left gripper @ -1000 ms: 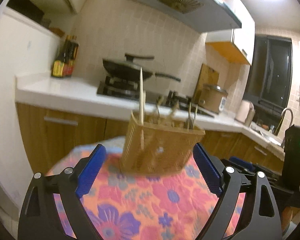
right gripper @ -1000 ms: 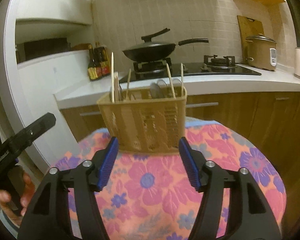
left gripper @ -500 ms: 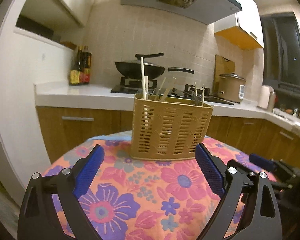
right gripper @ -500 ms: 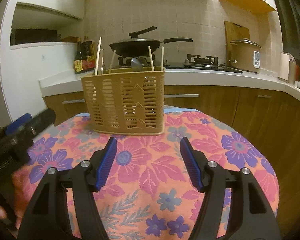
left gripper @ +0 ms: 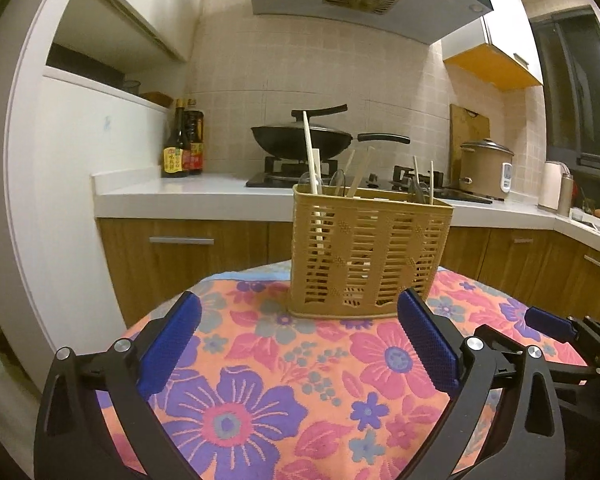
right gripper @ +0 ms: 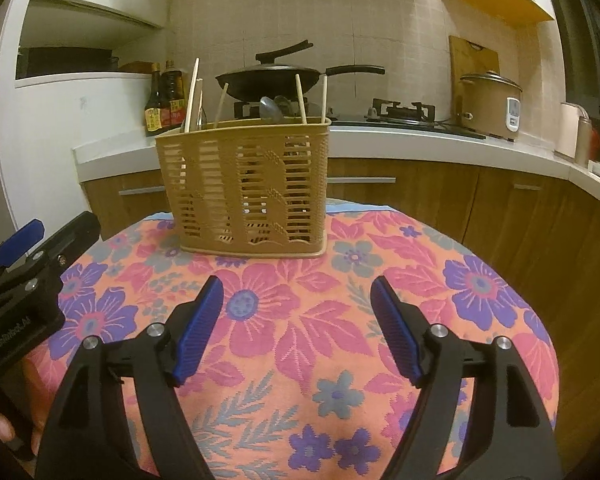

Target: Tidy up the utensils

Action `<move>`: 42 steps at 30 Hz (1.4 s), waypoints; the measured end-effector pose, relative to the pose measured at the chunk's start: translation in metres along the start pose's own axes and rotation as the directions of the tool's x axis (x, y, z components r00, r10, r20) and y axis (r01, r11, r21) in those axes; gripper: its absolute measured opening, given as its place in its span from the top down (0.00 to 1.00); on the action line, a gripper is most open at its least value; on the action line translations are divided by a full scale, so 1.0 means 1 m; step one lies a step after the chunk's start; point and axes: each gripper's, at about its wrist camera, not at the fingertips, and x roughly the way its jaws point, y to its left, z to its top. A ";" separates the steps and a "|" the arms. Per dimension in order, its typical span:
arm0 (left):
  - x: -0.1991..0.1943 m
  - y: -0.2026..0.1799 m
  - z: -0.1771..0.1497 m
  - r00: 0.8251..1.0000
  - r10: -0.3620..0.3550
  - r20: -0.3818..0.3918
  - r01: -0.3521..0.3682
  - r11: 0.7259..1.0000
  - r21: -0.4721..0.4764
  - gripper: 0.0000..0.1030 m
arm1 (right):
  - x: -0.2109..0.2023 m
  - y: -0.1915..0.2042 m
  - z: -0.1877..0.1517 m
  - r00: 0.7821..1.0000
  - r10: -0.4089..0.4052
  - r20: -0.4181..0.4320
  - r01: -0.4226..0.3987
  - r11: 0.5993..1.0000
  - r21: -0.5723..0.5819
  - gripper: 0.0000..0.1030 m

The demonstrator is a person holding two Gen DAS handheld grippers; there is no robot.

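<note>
A tan slotted utensil basket (left gripper: 366,256) stands upright at the far side of a round table with a floral cloth (left gripper: 284,380). It holds several chopsticks (left gripper: 310,152) and spoons (right gripper: 271,109), sticking up above the rim. The basket also shows in the right wrist view (right gripper: 244,188). My left gripper (left gripper: 298,332) is open and empty, low over the cloth, short of the basket. My right gripper (right gripper: 297,312) is open and empty, also short of the basket. The other gripper shows at each view's edge.
Behind the table runs a white kitchen counter (left gripper: 180,196) with wooden cabinets. On it are sauce bottles (left gripper: 182,146), a black wok (left gripper: 304,138) on a gas stove, and a rice cooker (left gripper: 486,168). A white wall stands at left.
Both grippers have dropped lower and pulled back from the basket, levelling out over the cloth. The basket stays in place. Both grippers stay open and empty.
</note>
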 end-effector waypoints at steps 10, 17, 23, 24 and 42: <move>0.003 -0.006 -0.001 1.000 0.003 -0.012 -0.003 0.999 0.037 0.07 | 0.001 -0.001 0.000 1.000 0.004 -0.011 -0.004 1.000 0.007 0.30; 0.005 -0.002 -0.002 1.000 0.002 -0.021 -0.002 1.000 0.019 0.07 | 0.003 0.006 -0.001 1.000 -0.003 -0.013 0.003 1.000 -0.013 0.30; 0.007 0.001 -0.002 0.999 -0.004 -0.033 0.004 1.000 0.002 0.07 | 0.003 0.006 -0.001 1.000 -0.003 -0.015 0.003 1.000 -0.011 0.30; 0.007 0.001 -0.002 0.999 -0.003 -0.034 0.003 1.000 0.004 0.07 | 0.003 0.005 -0.001 1.000 -0.003 -0.014 0.002 1.000 -0.010 0.30; 0.017 0.003 -0.002 0.996 -0.020 -0.083 0.019 1.000 -0.015 0.07 | 0.003 0.003 0.001 1.000 -0.008 -0.014 0.008 1.000 0.025 0.28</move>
